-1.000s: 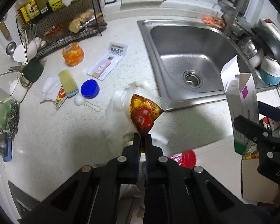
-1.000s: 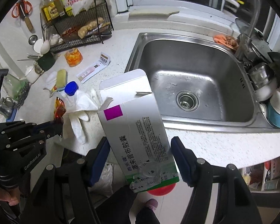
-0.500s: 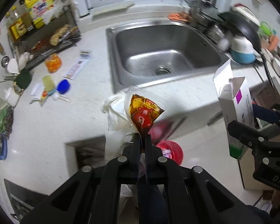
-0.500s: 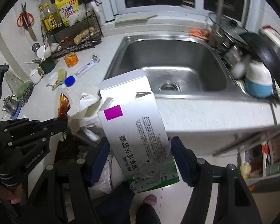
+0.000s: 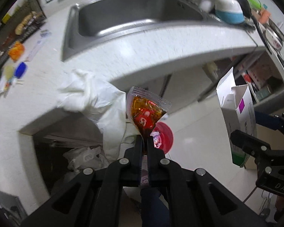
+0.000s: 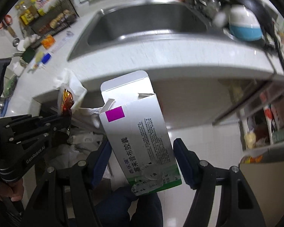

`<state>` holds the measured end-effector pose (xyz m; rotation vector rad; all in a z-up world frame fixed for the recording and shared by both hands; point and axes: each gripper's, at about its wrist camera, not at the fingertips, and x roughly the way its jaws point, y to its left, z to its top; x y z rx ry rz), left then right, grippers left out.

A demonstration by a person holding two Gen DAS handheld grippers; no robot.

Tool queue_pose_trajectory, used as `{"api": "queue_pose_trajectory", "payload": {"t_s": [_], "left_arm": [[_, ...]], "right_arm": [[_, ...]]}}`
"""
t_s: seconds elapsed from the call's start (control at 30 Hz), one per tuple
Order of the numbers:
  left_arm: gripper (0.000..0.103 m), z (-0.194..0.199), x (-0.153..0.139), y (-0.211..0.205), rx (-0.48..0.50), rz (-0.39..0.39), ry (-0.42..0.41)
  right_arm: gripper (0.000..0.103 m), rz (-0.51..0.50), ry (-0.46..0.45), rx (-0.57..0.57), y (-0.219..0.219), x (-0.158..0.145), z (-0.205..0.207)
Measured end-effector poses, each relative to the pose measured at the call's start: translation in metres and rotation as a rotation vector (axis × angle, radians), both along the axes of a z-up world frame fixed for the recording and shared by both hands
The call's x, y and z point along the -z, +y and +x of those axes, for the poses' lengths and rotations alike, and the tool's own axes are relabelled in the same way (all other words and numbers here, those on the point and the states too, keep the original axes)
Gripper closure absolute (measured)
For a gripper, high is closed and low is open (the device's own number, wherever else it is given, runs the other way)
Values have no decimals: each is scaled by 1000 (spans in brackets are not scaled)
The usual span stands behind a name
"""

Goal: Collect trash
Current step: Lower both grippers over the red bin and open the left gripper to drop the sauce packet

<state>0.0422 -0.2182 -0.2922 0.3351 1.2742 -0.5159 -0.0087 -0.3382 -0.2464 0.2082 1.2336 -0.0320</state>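
Far left on your desk point(image 5: 37, 98) sit the things you are leaving alone: a blue cap point(image 5: 21, 69) and an orange jar point(image 5: 16, 51) near the dish rack, well apart from both claws. Next comes a white plastic bag point(image 5: 96, 102) draped over the desk edge and hanging down toward the dark opening below, where more crumpled white plastic lies; that looks like the spot where trash is gathered, though no bin rim shows clearly.

Your left claw point(image 5: 145, 141) is pinched tight on the bottom corner of a sauce packet point(image 5: 145, 113), so the packet stands up above the fingertips, off the desk and over the floor just beside the hanging bag. Gripping it by a corner keeps the oily pouch away from the claw body, and it should fall freely once you let go. A red lid-like thing point(image 5: 163, 135) lies on the floor right behind it.

Past the sink point(image 5: 134, 13), your right claw point(image 6: 142, 147) is clamped across the lower half of an empty medicine box point(image 6: 140, 132), its blue pads pressing the two long sides. The box tilts with its torn open flap uppermost. It is light card, so a firm squeeze may crush it.

Both pieces seem to be mid-carry toward the drop point.
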Motion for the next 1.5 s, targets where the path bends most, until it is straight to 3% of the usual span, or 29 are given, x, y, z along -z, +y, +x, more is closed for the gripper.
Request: {"api": "queue_pose_trajectory", "payload": {"t_s": [0.2,0.53,1.0,1.27,1.5], "left_arm": [[100,-1,83,-13,27,-15,89],[100,2,226,-40,-33,-8,192],[100,2,375,-66,-34,7,247],[99,-6,418,-66,-26,26,273],[98,-14,428,-68,6,43,293]], "right_arm": [[38,13,92,55,-6,67,-1],[38,56,212,89,-34,190,-1],[38,81,288,64,-58,330,7],[38,94,322,69,-66,377,-3],[38,117,332,81,-69,374,0]]}}
